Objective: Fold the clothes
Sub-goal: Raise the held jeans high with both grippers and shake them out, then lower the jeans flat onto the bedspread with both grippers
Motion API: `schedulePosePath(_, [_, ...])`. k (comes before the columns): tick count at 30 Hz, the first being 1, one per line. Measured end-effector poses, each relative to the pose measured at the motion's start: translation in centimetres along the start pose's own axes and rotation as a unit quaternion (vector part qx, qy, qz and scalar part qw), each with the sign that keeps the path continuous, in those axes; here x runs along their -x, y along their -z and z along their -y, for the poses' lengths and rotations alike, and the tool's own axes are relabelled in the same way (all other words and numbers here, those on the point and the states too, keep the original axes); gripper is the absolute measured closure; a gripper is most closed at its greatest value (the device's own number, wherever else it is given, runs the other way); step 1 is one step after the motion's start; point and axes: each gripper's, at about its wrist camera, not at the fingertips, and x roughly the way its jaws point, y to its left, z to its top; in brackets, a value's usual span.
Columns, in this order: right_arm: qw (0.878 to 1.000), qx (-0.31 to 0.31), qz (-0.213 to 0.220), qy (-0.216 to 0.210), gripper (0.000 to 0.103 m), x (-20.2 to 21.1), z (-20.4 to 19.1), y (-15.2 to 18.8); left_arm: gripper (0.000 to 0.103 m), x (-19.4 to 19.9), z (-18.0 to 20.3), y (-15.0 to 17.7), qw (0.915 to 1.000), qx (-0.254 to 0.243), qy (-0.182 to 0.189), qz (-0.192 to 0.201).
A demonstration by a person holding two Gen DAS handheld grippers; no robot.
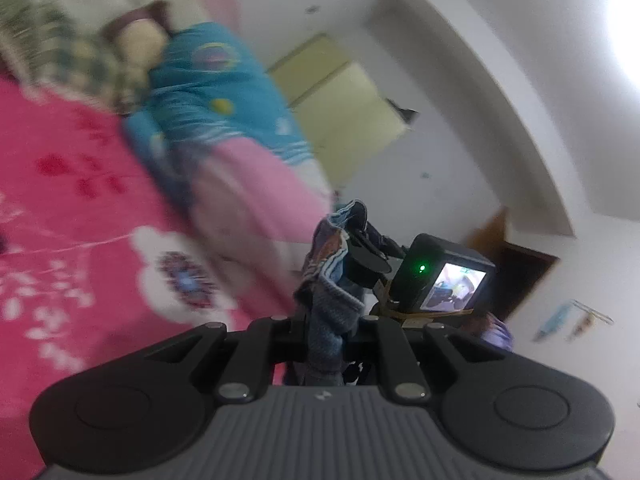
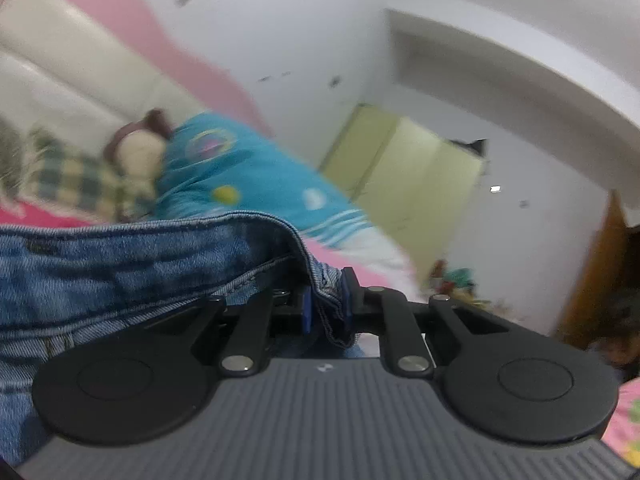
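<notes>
Left wrist view only: other claw's camera unit with green light and small lit screen, just ahead and to the right of the left claw; pink bedspread with white flower print, below and to the left.
Right wrist view only: wide stretch of jeans with stitched seam, spreading left from the right claw; brown door far right.
Both views: blue cushion, checked pillow and yellow-green cupboard beyond the claws, blurred.
Left claw state: fingers drawn close, pinching a bunched fold of the jeans.
Left claw contact: denim squeezed between the pads, rising ahead toward the other claw's camera unit.
Right claw state: fingers drawn close, blue pads pressed on a hemmed edge of the jeans.
Right claw contact: cloth caught between the pads, a short end hanging back toward the claw body.
Jeans position: lifted clear of the bedspread, held between the two claws, one gripped point at each.
Jeans form: bunched and twisted at the left claw, flatter and taut at the right claw.
</notes>
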Motion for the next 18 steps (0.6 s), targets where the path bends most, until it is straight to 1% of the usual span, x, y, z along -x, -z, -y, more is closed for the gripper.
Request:
schedulePosePath(1, [1.0,0.006,-0.002,-0.014,0.09,1.7,-1.1,-1.7,0.09,-0.4,-0.9,-0.3,0.9999,0.003,-0.013,0.004])
schedulePosePath(2, [0.999,0.015,-0.002,-0.031,0.09,2.5,-2.1,-2.7,0.09,-1.1,-1.6,-0.7,0.9996,0.008,-0.024,0.008])
schedulePosePath(3, [0.998,0.025,-0.005,-0.05,0.09,2.6,-4.0,-2.7,0.09,-1.1,-2.6,-0.7,0.9992,0.016,-0.036,0.011])
schedulePosePath(4, [0.997,0.036,-0.01,-0.068,0.09,3.9,-5.5,-2.3,0.09,-1.3,-3.8,-0.8,0.9983,0.026,-0.05,0.013])
schedulePosePath(5, [0.995,0.051,-0.019,-0.089,0.09,4.1,-7.0,-1.9,0.09,-1.2,-5.2,-0.8,0.9972,0.036,-0.063,0.014])
schedulePosePath(7, [0.987,0.082,-0.039,-0.132,0.09,4.3,-9.8,-1.2,0.09,-1.2,-7.8,-0.6,0.9938,0.054,-0.096,0.012])
schedulePosePath(9, [0.972,0.122,-0.079,-0.185,0.09,2.9,-12.5,-0.4,0.089,-1.2,-9.3,-0.1,0.99,0.061,-0.127,0.003])
schedulePosePath(11, [0.951,0.161,-0.117,-0.236,0.09,1.8,-15.1,0.3,0.088,-1.4,-10.5,0.2,0.9858,0.063,-0.155,-0.014])
schedulePosePath(13, [0.931,0.211,-0.139,-0.264,0.087,2.1,-16.1,0.8,0.086,-1.2,-11.1,0.5,0.9831,0.067,-0.168,-0.026])
schedulePosePath(14, [0.926,0.22,-0.142,-0.27,0.084,2.0,-16.0,0.4,0.082,-1.1,-11.2,0.5,0.9823,0.068,-0.172,-0.03])
schedulePosePath(15, [0.924,0.212,-0.144,-0.285,0.077,2.1,-15.2,-0.5,0.081,-0.9,-11.2,0.5,0.982,0.066,-0.174,-0.032])
schedulePosePath(16, [0.921,0.203,-0.146,-0.299,0.067,2.2,-14.4,-1.4,0.081,-0.5,-11.0,0.5,0.9817,0.063,-0.177,-0.032])
schedulePosePath(17, [0.918,0.194,-0.148,-0.313,0.059,2.3,-13.7,-2.2,0.079,-0.2,-10.9,0.5,0.9815,0.059,-0.179,-0.033])
schedulePosePath(18, [0.916,0.183,-0.149,-0.325,0.044,2.4,-12.9,-3.1,0.079,0.1,-10.7,0.5,0.9812,0.054,-0.182,-0.033])
